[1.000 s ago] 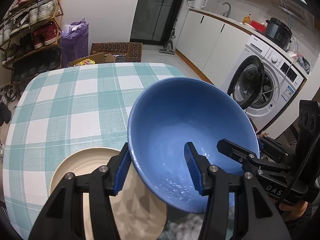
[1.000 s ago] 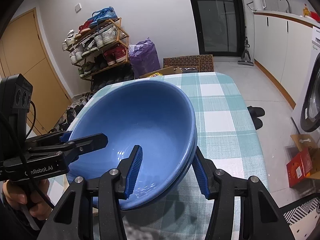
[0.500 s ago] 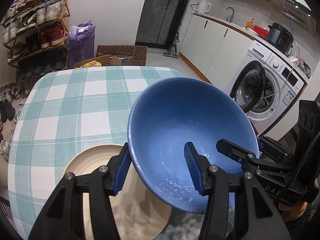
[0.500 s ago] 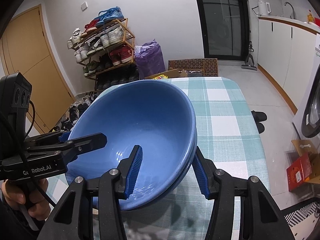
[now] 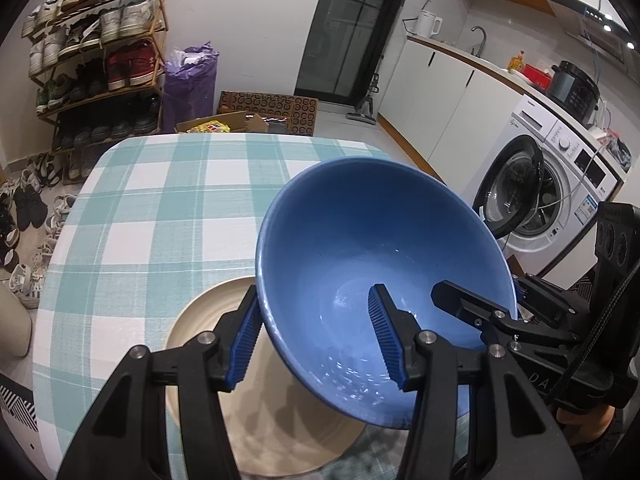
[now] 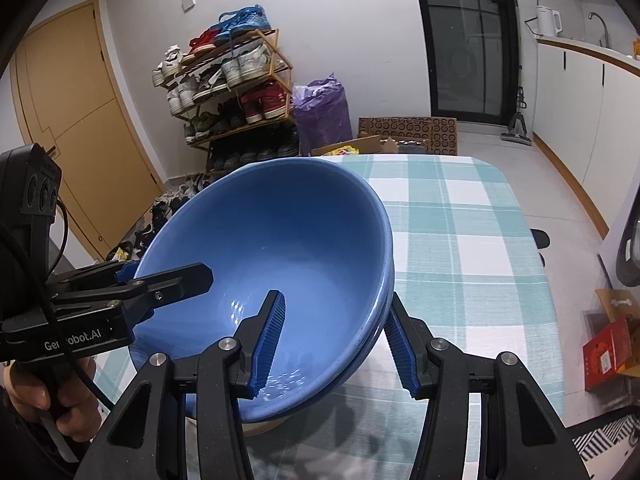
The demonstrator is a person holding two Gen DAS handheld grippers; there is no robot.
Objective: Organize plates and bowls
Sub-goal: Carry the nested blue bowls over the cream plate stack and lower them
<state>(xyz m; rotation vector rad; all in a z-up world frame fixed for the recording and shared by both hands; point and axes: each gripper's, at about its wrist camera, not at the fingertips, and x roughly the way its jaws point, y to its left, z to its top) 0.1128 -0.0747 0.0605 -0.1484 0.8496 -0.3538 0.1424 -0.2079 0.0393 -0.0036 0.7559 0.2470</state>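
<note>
**Mara:** Kitchen corner, by the look of it: a washing machine (image 5: 536, 204) on one side, a shoe rack (image 5: 96, 68) against the far wall, and a table with a teal-and-white checked cloth (image 5: 160, 216) in the middle. Where is the bowl?

**Jon:** Up off the cloth, held between both tools. It is a blue bowl (image 5: 372, 264), tilted, its open side facing the cameras. In the right wrist view a second blue rim shows just under the first, so it may be two bowls nested; I cannot tell for sure.

**Mara:** And the left gripper (image 5: 316, 340)?

**Jon:** Clamped on the bowl's wall. One blue ribbed pad (image 5: 384, 336) lies inside the bowl, the other presses the outside, with the rim passing between them.

**Mara:** The right gripper (image 6: 336, 340)?

**Jon:** Same hold on the opposite side: one pad inside, one outside against the wall, closed on it. Each tool shows in the other's camera, reaching in over the rim.

**Mara:** Anything beneath?

**Jon:** A cream plate (image 5: 200, 320) lies on the cloth, under and to the left of the bowl in the left wrist view. The bowl's lower edge overlaps it in the picture; whether they touch I cannot say. A hand (image 6: 44, 396) grips the left tool's handle.
</note>
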